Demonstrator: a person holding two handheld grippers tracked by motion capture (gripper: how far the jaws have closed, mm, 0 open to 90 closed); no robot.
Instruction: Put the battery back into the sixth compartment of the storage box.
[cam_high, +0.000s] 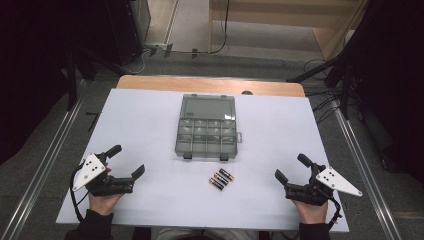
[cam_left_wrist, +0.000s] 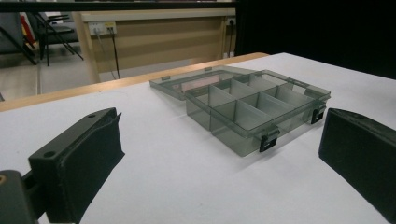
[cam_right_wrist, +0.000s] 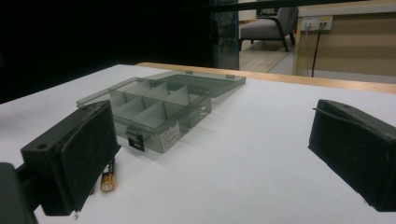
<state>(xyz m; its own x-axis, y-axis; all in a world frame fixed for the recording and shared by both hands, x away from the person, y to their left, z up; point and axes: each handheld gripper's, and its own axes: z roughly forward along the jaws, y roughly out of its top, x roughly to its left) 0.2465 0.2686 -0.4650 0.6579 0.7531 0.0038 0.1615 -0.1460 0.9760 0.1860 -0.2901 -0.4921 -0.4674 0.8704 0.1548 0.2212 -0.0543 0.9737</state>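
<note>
The table (cam_high: 150, 125) is white on top, with a wooden edge at its far side. A grey clear box (cam_high: 206, 127) lies at the middle, lid flung back flat, its compartments bare. The left claw (cam_high: 131, 161) rests near the table's front left corner, jaws wide apart with nothing between them. The right claw (cam_high: 290, 167) rests near the front right corner, jaws spread just as wide, holding nothing. Three batteries (cam_high: 220, 178) lie side by side just in front of the box, between the two claws and well apart from both.
</note>
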